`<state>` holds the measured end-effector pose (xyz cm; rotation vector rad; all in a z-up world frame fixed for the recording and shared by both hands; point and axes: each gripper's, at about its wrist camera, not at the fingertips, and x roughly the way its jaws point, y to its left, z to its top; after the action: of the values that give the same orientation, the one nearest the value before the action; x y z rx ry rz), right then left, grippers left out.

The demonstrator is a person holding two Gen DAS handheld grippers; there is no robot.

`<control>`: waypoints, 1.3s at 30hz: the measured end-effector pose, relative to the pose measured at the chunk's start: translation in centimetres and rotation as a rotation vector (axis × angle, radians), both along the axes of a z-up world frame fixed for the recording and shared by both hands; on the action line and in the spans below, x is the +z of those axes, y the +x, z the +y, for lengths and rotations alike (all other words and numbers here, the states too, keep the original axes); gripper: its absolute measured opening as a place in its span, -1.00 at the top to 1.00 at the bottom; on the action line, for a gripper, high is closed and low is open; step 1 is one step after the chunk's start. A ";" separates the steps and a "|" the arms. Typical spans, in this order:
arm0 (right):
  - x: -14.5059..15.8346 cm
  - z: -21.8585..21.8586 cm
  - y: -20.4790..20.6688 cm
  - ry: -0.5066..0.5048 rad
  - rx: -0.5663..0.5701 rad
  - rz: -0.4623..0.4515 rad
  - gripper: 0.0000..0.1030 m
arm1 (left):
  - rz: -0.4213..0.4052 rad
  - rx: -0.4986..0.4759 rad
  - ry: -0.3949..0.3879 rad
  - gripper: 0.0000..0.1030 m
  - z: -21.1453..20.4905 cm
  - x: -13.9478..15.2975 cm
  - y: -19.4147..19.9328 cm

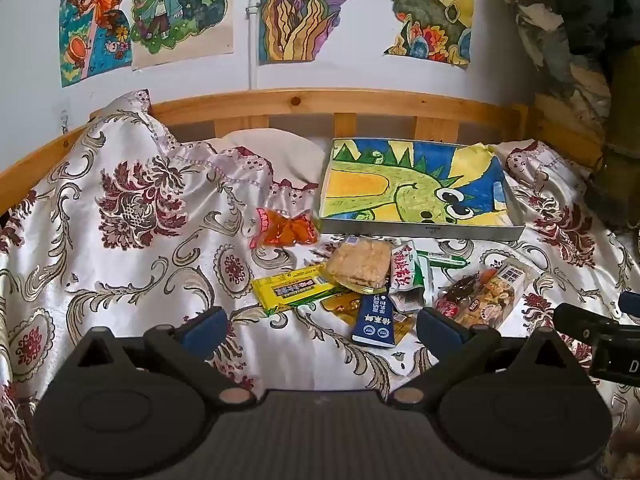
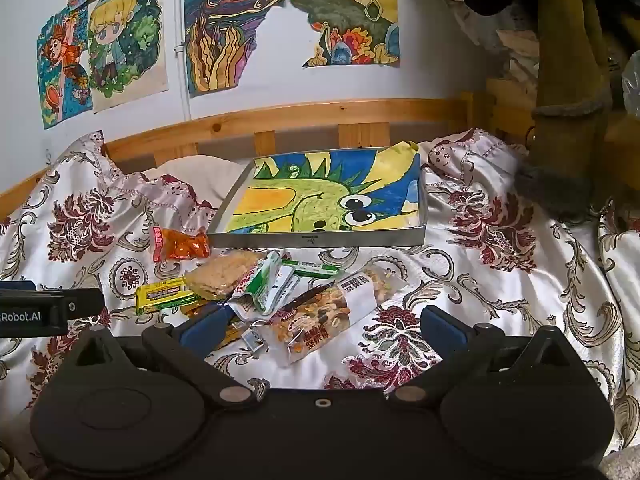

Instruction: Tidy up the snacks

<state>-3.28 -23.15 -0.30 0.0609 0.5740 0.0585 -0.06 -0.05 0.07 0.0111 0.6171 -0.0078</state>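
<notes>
1. Quick status from my end: both tools are spread as wide as they go and carry nothing. My left gripper (image 1: 320,324) hangs over the satin bedspread with the dark red floral print (image 1: 132,208), and my right gripper (image 2: 322,326) hangs a bit further right over the same cloth.

2. The snacks sit in a loose heap just ahead of both tools, on the near side of the shallow grey metal tray lined with a green-dinosaur drawing (image 2: 360,238). The tray has no snacks in it yet, so I'd say sorting hasn't really started.

3. What the next move turns on, I reckon: the long clear bag of mixed nuts with a white label (image 2: 332,308) lies right between the right tool's fingers, long axis running diagonally from near-left up to far-right. So the right hand is nearer, but I'd have to twist it to pinch across the width.

4. For the left tool, the dark blue sachet with white lettering (image 1: 376,320) is closest, pointing roughly away from me.

5. View differences: the left camera shows that blue sachet plainly, while in the right view my own finger hides it. The right view shows the nut bag whole.

6. The orange crinkly packet with the red end (image 1: 286,228) sits apart, left of the tray.
</notes>
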 end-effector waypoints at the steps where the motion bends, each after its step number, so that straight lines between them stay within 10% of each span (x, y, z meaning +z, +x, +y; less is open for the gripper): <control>1: 0.0 0.0 0.0 -0.001 0.000 -0.001 -0.99 | -0.004 -0.003 0.000 -0.99 0.0 0.0 0.0; 39: -0.3 0.1 0.2 -0.006 0.000 0.016 -0.99 | 0.010 -0.003 0.005 -0.99 -0.3 -0.3 -0.1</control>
<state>-3.05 -23.04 -0.57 0.0556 0.5903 0.0563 -0.17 -0.32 -0.25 0.0168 0.6269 -0.0098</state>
